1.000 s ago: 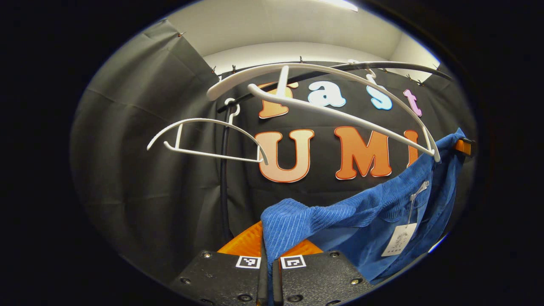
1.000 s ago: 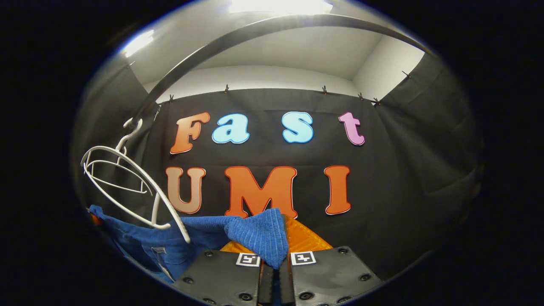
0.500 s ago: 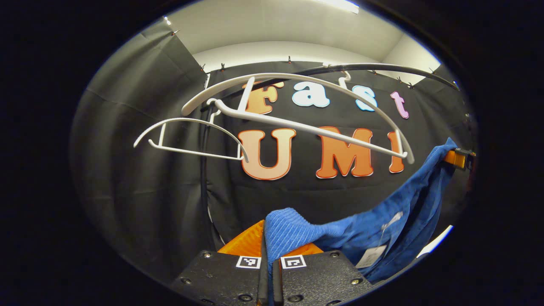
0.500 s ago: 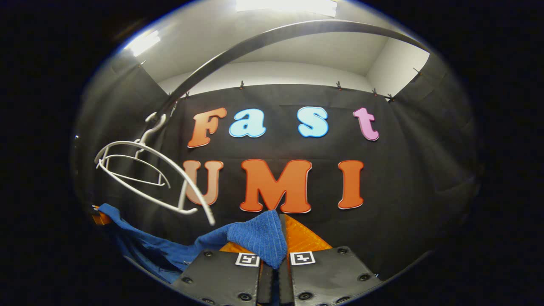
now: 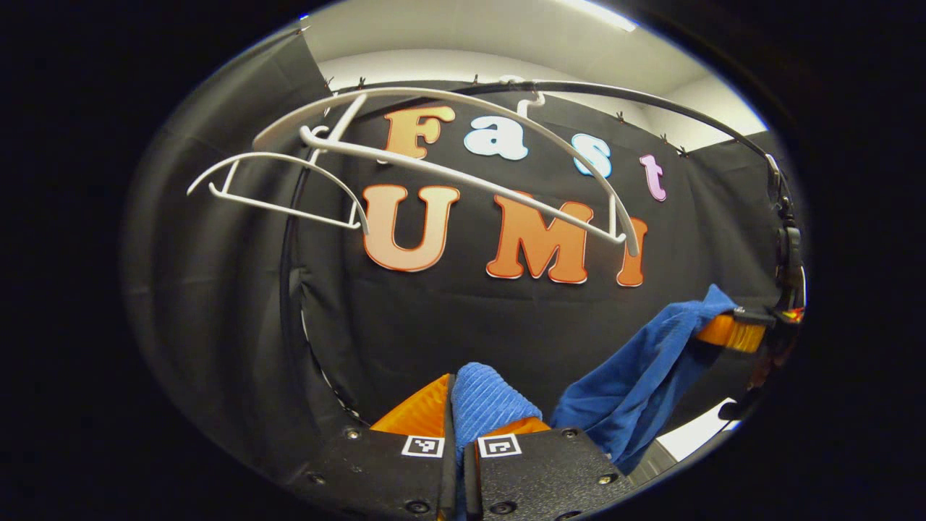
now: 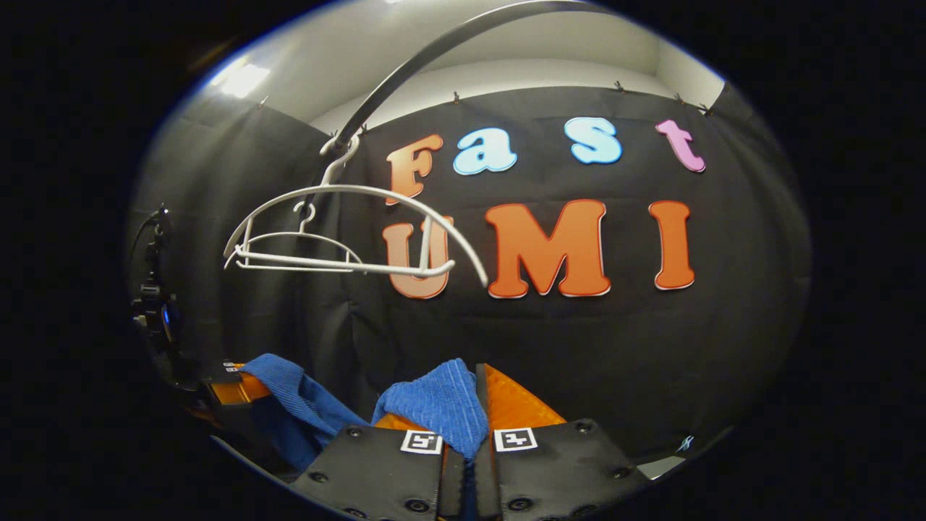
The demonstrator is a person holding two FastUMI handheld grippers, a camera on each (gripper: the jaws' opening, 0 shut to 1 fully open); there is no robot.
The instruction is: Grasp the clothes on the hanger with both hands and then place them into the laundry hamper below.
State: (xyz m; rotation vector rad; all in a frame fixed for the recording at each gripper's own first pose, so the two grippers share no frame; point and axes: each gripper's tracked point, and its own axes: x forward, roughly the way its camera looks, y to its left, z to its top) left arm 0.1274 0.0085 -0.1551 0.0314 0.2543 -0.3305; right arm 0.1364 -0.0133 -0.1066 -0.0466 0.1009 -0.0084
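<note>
We hold the blue garment (image 5: pixel 636 376) between our two grippers, clear of the hangers and below them. In the left gripper view, the left gripper (image 5: pixel 460 416) has its orange fingers (image 5: pixel 416 414) drawn narrow, with a ribbed fold of the blue cloth pinched between them and bunching up just above the black finger mounts. From there the garment dips out of sight and comes up again towards the right gripper (image 5: pixel 731 331), seen at the right edge of that view, where the cloth drapes over an orange finger.

In the right gripper view, the right gripper (image 6: pixel 474 409) also has its fingers close together on a fold of the garment (image 6: pixel 434 405), which humps up between them. The rest of the cloth trails left to the left gripper (image 6: pixel 235 387) near the lower left edge; its grip there is too small and dark for us to judge from this side.

Two white hangers (image 5: pixel 448 159) hang bare from the dark curved rail (image 5: pixel 651 101), the larger in front of the smaller (image 5: pixel 278 192). In the right gripper view the same hangers (image 6: pixel 347 231) hang from the rail (image 6: pixel 434 51), well above the garment.
</note>
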